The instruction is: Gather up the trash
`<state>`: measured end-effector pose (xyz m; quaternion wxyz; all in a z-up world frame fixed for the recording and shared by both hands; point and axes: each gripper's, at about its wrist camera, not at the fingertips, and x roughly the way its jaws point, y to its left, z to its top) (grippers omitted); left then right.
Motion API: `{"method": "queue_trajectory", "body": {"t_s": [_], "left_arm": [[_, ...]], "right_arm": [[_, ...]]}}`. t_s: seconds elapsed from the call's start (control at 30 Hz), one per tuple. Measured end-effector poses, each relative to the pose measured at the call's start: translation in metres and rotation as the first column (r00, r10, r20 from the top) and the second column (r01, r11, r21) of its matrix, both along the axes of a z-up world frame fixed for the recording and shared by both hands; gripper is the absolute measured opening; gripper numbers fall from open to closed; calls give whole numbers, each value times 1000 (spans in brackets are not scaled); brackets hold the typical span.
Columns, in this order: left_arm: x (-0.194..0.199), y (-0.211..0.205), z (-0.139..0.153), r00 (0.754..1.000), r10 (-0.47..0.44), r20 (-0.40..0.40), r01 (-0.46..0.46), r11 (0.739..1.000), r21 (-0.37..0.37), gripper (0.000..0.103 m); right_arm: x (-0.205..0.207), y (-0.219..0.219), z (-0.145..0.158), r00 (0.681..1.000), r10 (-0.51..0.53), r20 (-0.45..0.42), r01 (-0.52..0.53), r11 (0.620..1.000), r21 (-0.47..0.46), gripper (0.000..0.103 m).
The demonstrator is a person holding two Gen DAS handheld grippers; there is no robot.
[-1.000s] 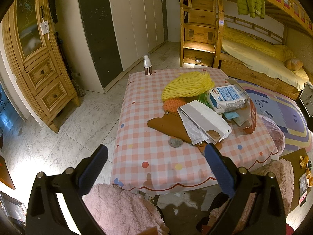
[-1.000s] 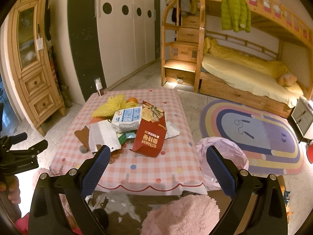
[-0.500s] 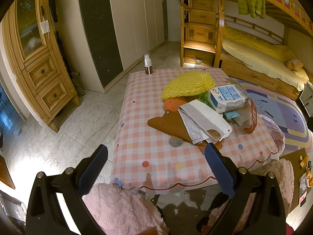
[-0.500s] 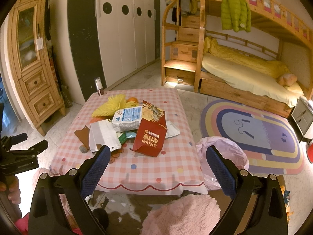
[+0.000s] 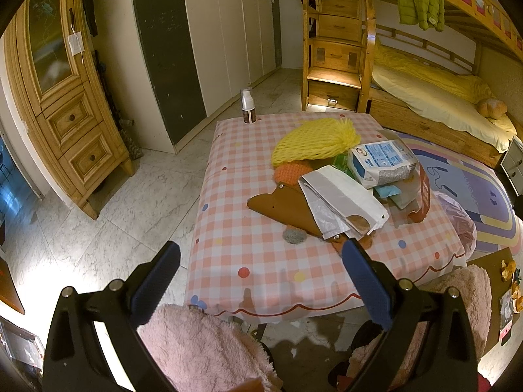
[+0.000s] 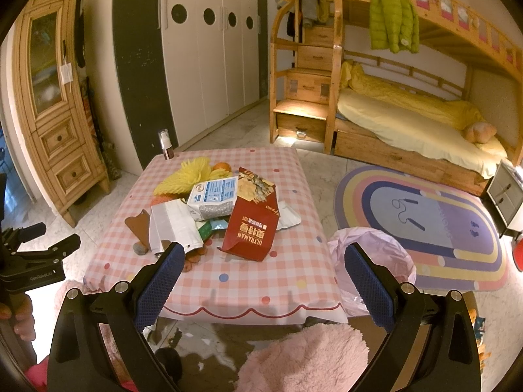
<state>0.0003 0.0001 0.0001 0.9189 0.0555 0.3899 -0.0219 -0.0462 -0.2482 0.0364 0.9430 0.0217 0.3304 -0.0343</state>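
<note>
A heap of trash lies on the pink checked table: yellow foam net, white-blue packet, white paper bag, brown cardboard piece, red Ultraman bag, small grey wad. A pink plastic bag stands open on the floor at the table's right. My left gripper and right gripper are both open, empty, held before the table's near edge.
A small bottle stands at the table's far corner. Pink fluffy stools sit below the grippers. A wooden cabinet is at left, a bunk bed and striped rug at right.
</note>
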Motion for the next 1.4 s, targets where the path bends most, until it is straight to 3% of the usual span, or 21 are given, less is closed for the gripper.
{"method": "queue_trajectory", "body": {"t_s": [0.63, 0.9, 1.17, 1.27, 1.3, 1.33, 1.4], "left_arm": [[-2, -2, -11, 1000, 8, -19, -8, 1000, 3, 96], [22, 5, -35, 999, 26, -47, -27, 1000, -10, 96], [43, 0, -46, 1000, 10, -28, -10, 1000, 4, 96], [49, -5, -48, 1000, -19, -17, 19, 1000, -2, 96], [52, -7, -49, 1000, -23, -16, 23, 1000, -6, 96], [54, -8, -49, 1000, -25, -16, 25, 1000, -11, 96], [59, -9, -51, 999, -29, -20, 28, 999, -29, 96]], "right_arm": [[7, 1, -10, 1000, -3, -19, 3, 1000, 4, 97], [41, 8, -37, 999, 31, 7, -31, 999, -40, 97], [73, 20, -60, 999, 27, -31, -30, 995, -96, 96], [89, 24, -69, 996, 61, -58, -66, 994, -86, 91], [93, 25, -71, 996, 67, -64, -72, 994, -80, 86], [98, 26, -74, 995, 69, -73, -74, 994, -75, 72], [108, 26, -82, 995, 57, -87, -64, 995, -76, 68]]}}
